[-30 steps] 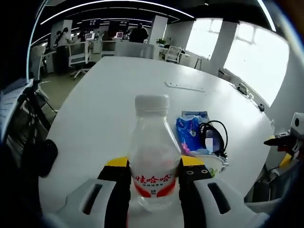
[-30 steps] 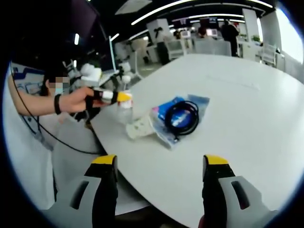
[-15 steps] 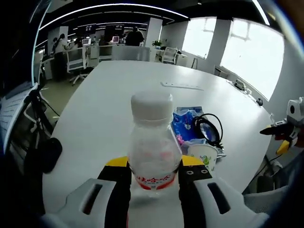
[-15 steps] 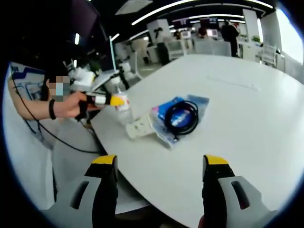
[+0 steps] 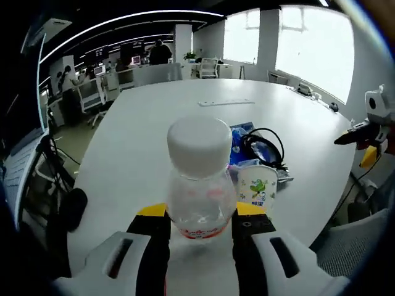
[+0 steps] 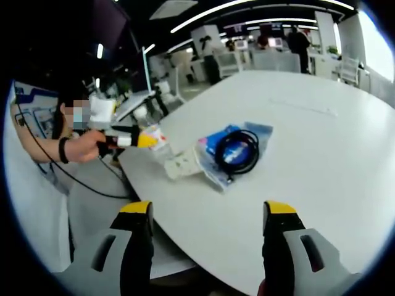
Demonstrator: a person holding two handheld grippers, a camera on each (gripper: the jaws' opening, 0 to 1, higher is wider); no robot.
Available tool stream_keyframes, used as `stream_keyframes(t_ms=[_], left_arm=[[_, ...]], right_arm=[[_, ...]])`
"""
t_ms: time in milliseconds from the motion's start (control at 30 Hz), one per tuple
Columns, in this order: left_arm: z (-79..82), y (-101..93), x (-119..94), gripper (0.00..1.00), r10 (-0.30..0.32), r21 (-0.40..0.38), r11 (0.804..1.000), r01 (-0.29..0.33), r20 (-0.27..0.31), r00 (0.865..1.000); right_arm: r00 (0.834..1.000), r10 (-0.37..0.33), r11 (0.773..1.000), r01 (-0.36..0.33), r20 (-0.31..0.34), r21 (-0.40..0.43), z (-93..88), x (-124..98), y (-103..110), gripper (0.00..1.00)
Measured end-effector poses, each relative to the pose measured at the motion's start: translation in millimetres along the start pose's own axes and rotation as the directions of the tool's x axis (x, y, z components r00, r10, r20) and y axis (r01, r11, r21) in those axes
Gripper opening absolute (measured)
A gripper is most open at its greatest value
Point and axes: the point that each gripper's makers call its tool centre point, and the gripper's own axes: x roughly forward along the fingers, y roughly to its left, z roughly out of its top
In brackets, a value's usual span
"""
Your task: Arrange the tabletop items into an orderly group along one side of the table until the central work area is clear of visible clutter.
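table (image 5: pixel 148 123): white, oval; clutter bunched near its edge by the person.
step: prob. set bottle down upright at the group's 8 o'clock, just beside cup, w/o nudging it.
bottle (image 5: pixel 200 179): clear, white cap, red label; pinched by left gripper (image 5: pixel 200 217).
cup (image 5: pixel 257 190): small, printed, at bottle's 3 o'clock.
right gripper (image 6: pixel 207 213): jaws spread, holding nothing.

White gripper (image 5: pixel 200 231) bodies, black jaws tipped yellow; dark wristband (image 6: pixel 60 150).
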Motion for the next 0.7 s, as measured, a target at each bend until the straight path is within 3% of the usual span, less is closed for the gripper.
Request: stream_keyframes(t_ms=[433, 700], left_arm=[[-3.9, -1.8, -4.1, 0.38, 0.012, -0.009, 1.0, -0.012, 0.004, 1.0], [-3.7, -2.9, -3.7, 0.38, 0.028, -0.013, 1.0, -0.028, 0.004, 1.0]], right_arm=[[1.0, -0.002, 1.0, 0.002, -0.007, 0.004, -9.0, -2.6, 2.4, 0.7], [1.0, -0.003, 1.0, 0.003, 0.006, -0.003, -4.9, -4.6, 2.4, 0.7]])
